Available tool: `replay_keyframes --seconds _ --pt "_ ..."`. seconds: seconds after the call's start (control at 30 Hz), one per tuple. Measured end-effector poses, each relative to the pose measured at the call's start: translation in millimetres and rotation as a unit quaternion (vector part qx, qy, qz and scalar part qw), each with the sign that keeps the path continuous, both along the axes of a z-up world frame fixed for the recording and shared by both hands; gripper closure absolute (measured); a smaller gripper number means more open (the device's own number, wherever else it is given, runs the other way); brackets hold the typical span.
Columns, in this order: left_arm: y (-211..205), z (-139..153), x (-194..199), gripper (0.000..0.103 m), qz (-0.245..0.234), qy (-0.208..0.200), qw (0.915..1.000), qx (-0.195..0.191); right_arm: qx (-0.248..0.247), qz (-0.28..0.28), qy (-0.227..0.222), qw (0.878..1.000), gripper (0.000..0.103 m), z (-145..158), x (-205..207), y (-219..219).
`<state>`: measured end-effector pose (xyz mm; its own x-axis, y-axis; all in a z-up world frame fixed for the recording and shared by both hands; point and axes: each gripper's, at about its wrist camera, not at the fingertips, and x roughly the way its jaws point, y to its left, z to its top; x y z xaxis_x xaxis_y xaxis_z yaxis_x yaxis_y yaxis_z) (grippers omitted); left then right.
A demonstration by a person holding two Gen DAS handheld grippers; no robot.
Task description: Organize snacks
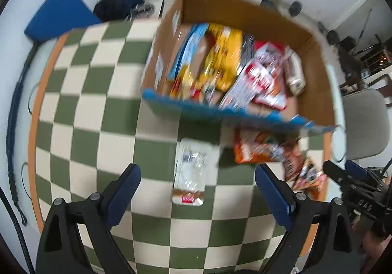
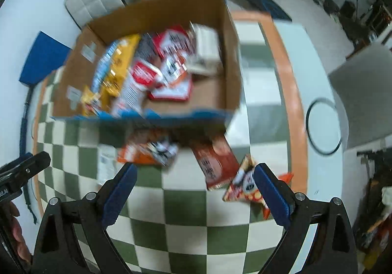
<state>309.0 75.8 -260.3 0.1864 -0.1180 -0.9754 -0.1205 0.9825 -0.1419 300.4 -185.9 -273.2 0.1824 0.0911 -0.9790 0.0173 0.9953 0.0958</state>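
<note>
Both grippers hang over the checkered table (image 1: 103,127), and each one is wide open with nothing between its blue fingers. The left gripper (image 1: 197,185) hovers above a clear packet (image 1: 192,171) that lies flat on the cloth, near the box (image 1: 245,4). The right gripper (image 2: 193,185) hovers above a brown packet (image 2: 215,163), with a small bright packet (image 2: 247,183) just to its right. An orange bag (image 2: 144,151) sits partly under the near wall of the box. The box is at the far side and already holds many snacks, like a yellow bag (image 1: 223,53) and a red and white packet (image 1: 257,75). So it looks like the job is about halfway: some snacks are packed, and 4 are left on the table. The step now seems to be reaching for the next snack. Next, each gripper probably needs to go down, close on the packet under it, lift it over the blue edge and drop it in the box. The flat packets may be hard to pinch off the cloth. The left view shows the clear packet whole, while the right view only shows a bit of it. The right view shows the brown packet well, and a black ring (image 2: 323,127) on the table edge. Both pictures are blurry, so I cannot read any words on the packs.
</note>
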Motion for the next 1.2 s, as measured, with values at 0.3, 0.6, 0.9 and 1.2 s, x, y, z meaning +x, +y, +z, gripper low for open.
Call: replay_keyframes --seconds 0.3,0.6,0.9,1.2 --pt "-13.9 -79.1 4.0 0.009 -0.013 0.06 0.9976 0.031 -0.004 -0.004 0.034 0.999 0.005 -78.2 12.8 -15.8" --pt "-23.6 -117.9 6.7 0.009 -0.024 0.095 0.9942 0.046 -0.014 0.019 0.055 0.998 0.021 -117.7 31.3 -13.7" --pt "-30.8 -146.6 9.2 0.01 -0.036 0.117 0.9908 0.058 -0.031 0.008 0.081 0.996 0.041 -136.4 23.2 -12.9" --pt "-24.2 -152.3 9.7 0.052 -0.028 0.117 0.9918 0.044 -0.001 -0.027 0.133 0.991 0.042 -142.2 -11.9 -18.5"
